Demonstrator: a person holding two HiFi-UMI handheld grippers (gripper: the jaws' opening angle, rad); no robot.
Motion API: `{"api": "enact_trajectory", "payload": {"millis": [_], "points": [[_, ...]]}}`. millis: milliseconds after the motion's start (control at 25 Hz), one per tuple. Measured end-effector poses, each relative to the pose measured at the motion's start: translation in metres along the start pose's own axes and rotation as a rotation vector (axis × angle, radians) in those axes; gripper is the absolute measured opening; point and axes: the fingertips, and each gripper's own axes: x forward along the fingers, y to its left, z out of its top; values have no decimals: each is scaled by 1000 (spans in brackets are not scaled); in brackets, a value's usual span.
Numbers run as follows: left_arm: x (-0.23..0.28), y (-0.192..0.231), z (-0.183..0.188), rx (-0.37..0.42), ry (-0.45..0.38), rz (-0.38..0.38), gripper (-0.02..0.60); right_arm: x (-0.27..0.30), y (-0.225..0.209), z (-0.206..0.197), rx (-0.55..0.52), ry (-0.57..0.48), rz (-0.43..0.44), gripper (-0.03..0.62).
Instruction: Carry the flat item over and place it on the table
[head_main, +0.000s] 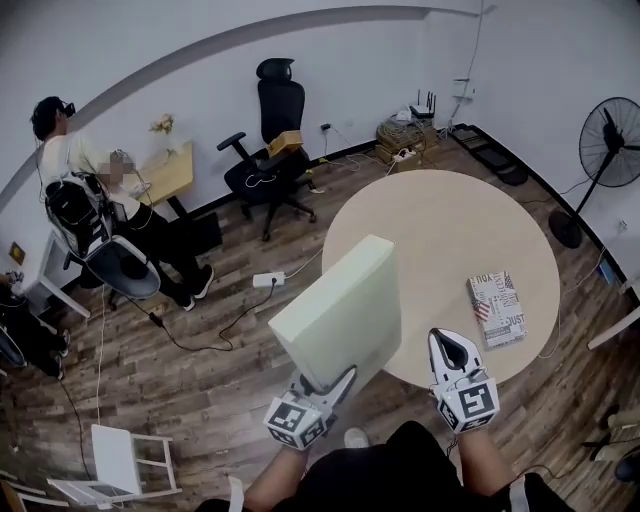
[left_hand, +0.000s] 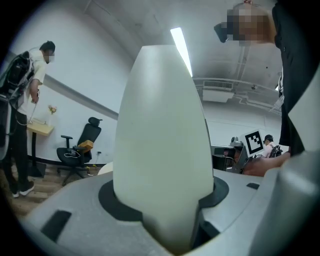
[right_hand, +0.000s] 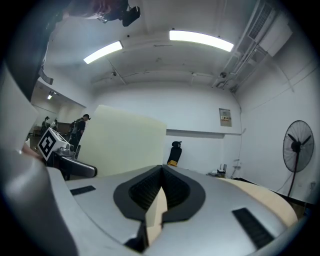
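Left gripper (head_main: 338, 383) clamps the foam slab (head_main: 340, 300), seemingly over the table (head_main: 440, 230) edge; right gripper (head_main: 447, 345) sits closed, empty.

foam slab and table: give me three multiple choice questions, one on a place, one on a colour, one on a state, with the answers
1. Where on the round table does the printed book lie?
A. at its far left edge
B. on its right side, toward the person
C. at its very middle

2. What colour is the foam slab?
A. dark blue
B. red
C. pale yellow-green

3. What are the left tongs doing?
A. clamped on the slab's lower end
B. open and empty
C. lying flat on the table

Answers:
1 B: the head view shows the book right of the table's middle, on the near side.
2 C: the head view and the left gripper view both show that pale tint.
3 A: the left gripper view shows the slab filling the gap between the jaws.
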Motion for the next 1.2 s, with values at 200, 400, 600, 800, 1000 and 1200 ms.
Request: {"api": "enact_trajectory", "payload": {"millis": [200, 400, 600, 800, 1000, 1200], "points": [[37, -3, -9, -18, 35, -78, 264, -2, -35, -8, 13, 7, -68, -3], [75, -3, -18, -57, 84, -120, 264, 5, -73, -15, 44, 15, -121, -3], [109, 1, -37, -87, 165, -147, 264, 13, -106, -19, 49, 20, -137, -3], [149, 3, -49, -184, 202, -165, 264, 11, -148, -29, 57, 36, -172, -3], [187, 0, -57, -259, 242, -180, 264, 9, -186, -42, 90, 44, -194, -3], [214, -8, -74, -397, 300, -225, 264, 7, -204, -60, 120, 55, -193, -3]]}}
